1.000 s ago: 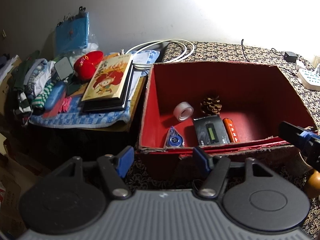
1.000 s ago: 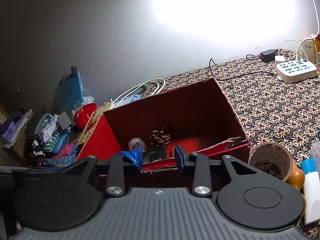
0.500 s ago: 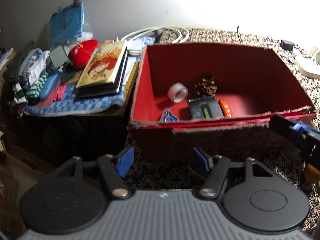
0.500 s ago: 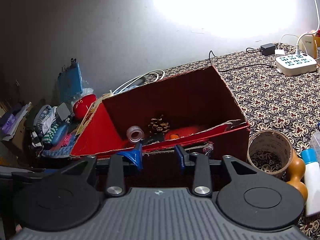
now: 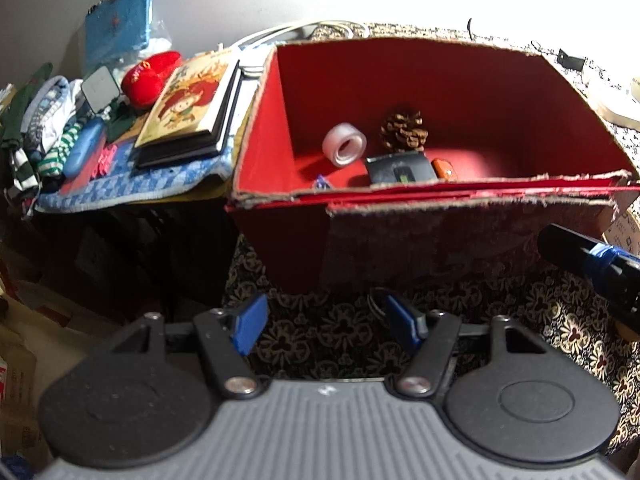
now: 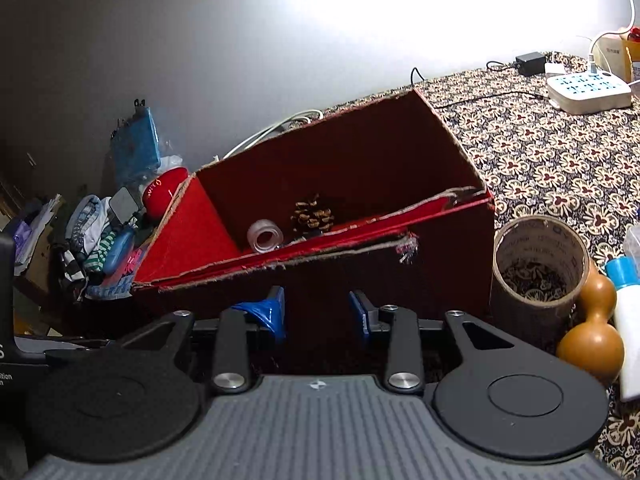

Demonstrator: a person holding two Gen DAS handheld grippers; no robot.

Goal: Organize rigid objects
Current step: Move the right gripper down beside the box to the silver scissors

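Observation:
A red-lined cardboard box [image 5: 460, 240] stands on the patterned cloth. Inside lie a clear tape roll [image 5: 344, 144], a pine cone [image 5: 402, 132], a black device [image 5: 400, 168], an orange item [image 5: 444, 168] and a small blue piece [image 5: 322, 183] half hidden by the rim. My left gripper [image 5: 326, 324] is open over the cloth, just short of the box's near wall, with nothing between its pads. My right gripper [image 6: 316, 314] is open and empty, close to the box's near wall [image 6: 360, 280]. One of its black fingers [image 5: 592, 268] shows in the left wrist view.
A cardboard tape roll [image 6: 540, 272], a wooden gourd [image 6: 592, 328] and a white bottle with blue cap [image 6: 628, 312] stand right of the box. A power strip [image 6: 588, 88] and cables lie behind. Left of the box are books [image 5: 188, 104], a red cushion [image 5: 150, 76] and clothes.
My left gripper has sunk from the box's front rim to the cloth before its near wall. The right gripper has tipped slightly downward. Both pairs of jaws kept their gaps.

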